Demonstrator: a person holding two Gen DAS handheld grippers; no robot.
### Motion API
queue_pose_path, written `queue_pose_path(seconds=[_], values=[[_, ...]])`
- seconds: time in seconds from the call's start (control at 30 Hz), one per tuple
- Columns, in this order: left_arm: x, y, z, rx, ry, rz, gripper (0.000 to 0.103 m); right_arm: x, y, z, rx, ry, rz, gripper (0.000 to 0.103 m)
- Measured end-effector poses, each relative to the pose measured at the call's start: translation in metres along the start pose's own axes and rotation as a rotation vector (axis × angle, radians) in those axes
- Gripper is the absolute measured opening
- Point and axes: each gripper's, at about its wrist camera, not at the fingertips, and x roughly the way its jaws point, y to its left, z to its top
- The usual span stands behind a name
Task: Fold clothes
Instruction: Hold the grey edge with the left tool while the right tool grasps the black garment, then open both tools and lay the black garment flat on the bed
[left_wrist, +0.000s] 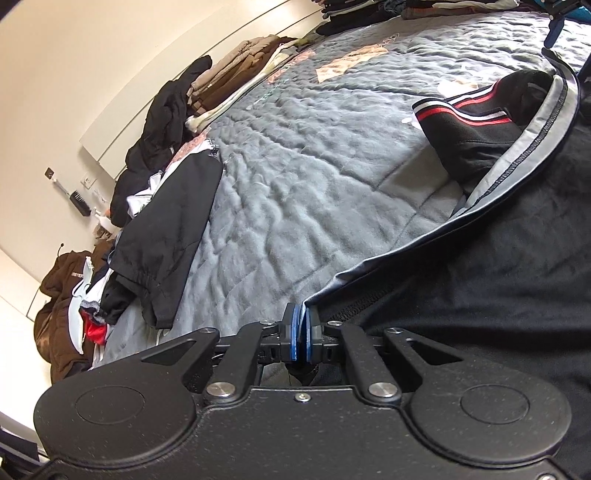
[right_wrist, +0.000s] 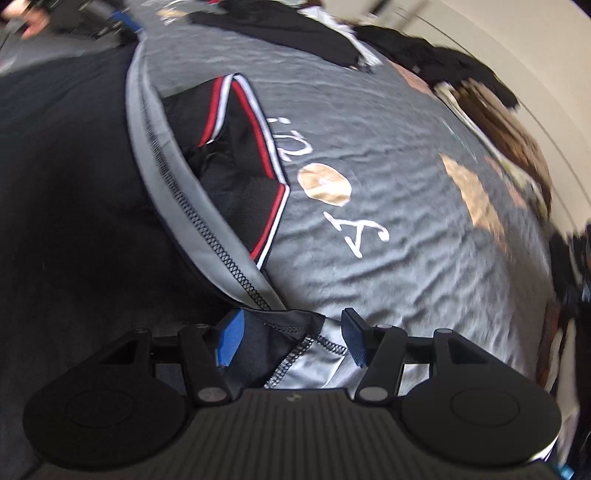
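Note:
A black garment (left_wrist: 498, 280) with a grey zip-stitched hem band (left_wrist: 517, 155) lies on a grey quilted blanket (left_wrist: 295, 177). Its sleeve with a red and white striped cuff (left_wrist: 458, 110) sticks out from under the band. My left gripper (left_wrist: 302, 332) is shut on the corner of the grey band. In the right wrist view the same garment (right_wrist: 74, 203) fills the left side, its striped cuff (right_wrist: 240, 110) lying beside the band (right_wrist: 177, 206). My right gripper (right_wrist: 291, 338) stands open, its blue pads (right_wrist: 231, 339) on either side of the band's other corner.
Piles of black, brown and white clothes (left_wrist: 166, 122) line the blanket's far edge along a cream wall. A black garment (left_wrist: 177, 236) lies flat at the left. The blanket carries white letters and tan patches (right_wrist: 325, 184). The right wrist view is blurred.

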Motion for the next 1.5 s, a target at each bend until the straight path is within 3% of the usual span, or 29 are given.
queue_pose_path(seconds=[0.4,0.47,0.5,0.63,0.93,1.07,1.13,1.2,1.27,1.33,1.43,1.5], values=[[0.001,-0.003,-0.002,-0.001,-0.001,-0.002,0.005,0.005,0.013,0.01,-0.298,-0.016,0.022,0.056],[0.002,-0.003,-0.002,-0.002,0.0,-0.002,0.005,0.006,0.012,0.012,-0.28,-0.017,0.053,0.054],[0.002,-0.002,-0.002,-0.005,-0.001,-0.002,0.005,0.007,0.01,0.013,-0.263,-0.016,0.071,0.049],[0.002,0.0,-0.001,-0.014,-0.004,-0.001,0.005,0.007,-0.003,0.015,-0.149,-0.047,0.121,0.004],[-0.009,0.021,0.015,-0.093,-0.11,0.062,0.003,-0.004,-0.048,0.012,0.136,-0.176,0.082,0.002],[-0.001,0.031,0.03,-0.131,-0.118,0.072,0.003,-0.008,-0.067,0.01,0.241,-0.223,0.051,0.002],[0.012,0.032,0.039,-0.129,-0.079,0.069,0.004,-0.01,-0.076,0.009,0.293,-0.247,0.036,0.002],[0.03,0.03,0.044,-0.121,0.004,0.063,0.007,0.004,-0.079,0.011,0.314,-0.197,0.018,0.005],[0.046,0.025,0.046,-0.105,0.091,0.061,0.018,0.023,-0.08,0.012,0.325,-0.128,-0.001,0.007],[0.046,0.027,0.04,-0.128,0.127,0.039,0.027,0.04,-0.08,0.01,0.325,-0.036,-0.027,0.01],[0.02,0.04,0.025,-0.206,0.084,0.036,0.046,0.038,-0.079,-0.001,0.337,0.016,-0.032,0.015],[-0.004,0.051,0.016,-0.285,0.054,0.038,0.05,0.023,-0.079,-0.01,0.362,0.009,-0.04,0.02]])
